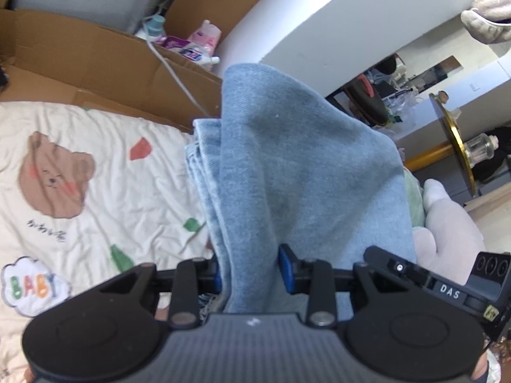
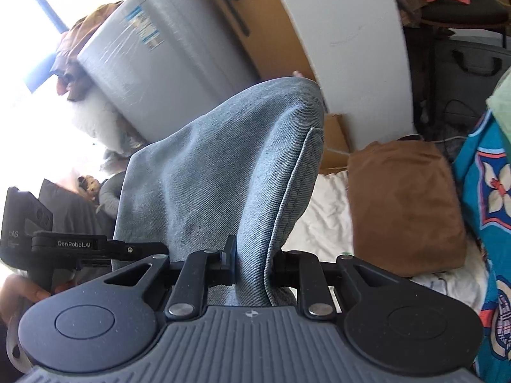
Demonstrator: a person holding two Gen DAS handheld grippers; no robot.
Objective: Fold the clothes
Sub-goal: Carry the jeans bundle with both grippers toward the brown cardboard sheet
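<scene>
A light blue denim garment (image 1: 287, 166) is held up off the bed by both grippers. In the left wrist view my left gripper (image 1: 250, 271) is shut on a thick bunch of the denim, blue pads pressing from both sides, and the cloth rises in front of the camera. In the right wrist view my right gripper (image 2: 252, 268) is shut on another fold of the same denim garment (image 2: 223, 172), whose stitched hem hangs at the right side. The right gripper's body (image 1: 453, 281) shows at the lower right of the left view, beside a gloved hand (image 1: 447, 223).
A cream bedsheet (image 1: 95, 175) with a bear print lies below. Cardboard boxes (image 1: 80, 57) with bottles stand behind it. A folded brown garment (image 2: 405, 207) rests on the bed, a blue flowered cloth (image 2: 488, 191) at the right. A grey wrapped appliance (image 2: 166, 54) stands behind.
</scene>
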